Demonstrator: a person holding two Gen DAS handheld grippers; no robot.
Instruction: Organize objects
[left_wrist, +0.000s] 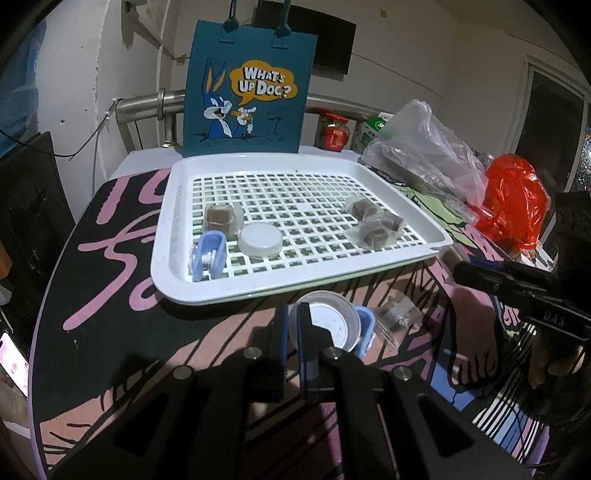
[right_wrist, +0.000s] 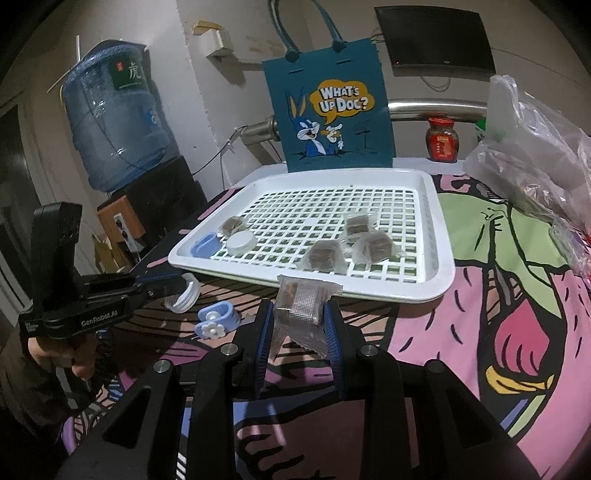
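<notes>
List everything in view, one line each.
tray: one, white, on table
packets: six, brown; four in tray, one on table, one in right jaws
clips: two, blue; one in tray, one on table
lids: two, whitish; one in tray, one in left jaws
tote: one, teal, behind tray
jar: one, red, beside tote
bags: two, clear and red, table's right
water bottle: one, blue, left of table
left gripper: one, black, shut on lid
right gripper: one, black, shut on packet

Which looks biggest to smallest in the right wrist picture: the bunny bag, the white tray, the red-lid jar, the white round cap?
1. white tray
2. bunny bag, which stands farther back, so the real order is unsure
3. red-lid jar
4. white round cap, close to the jar in looks
</notes>
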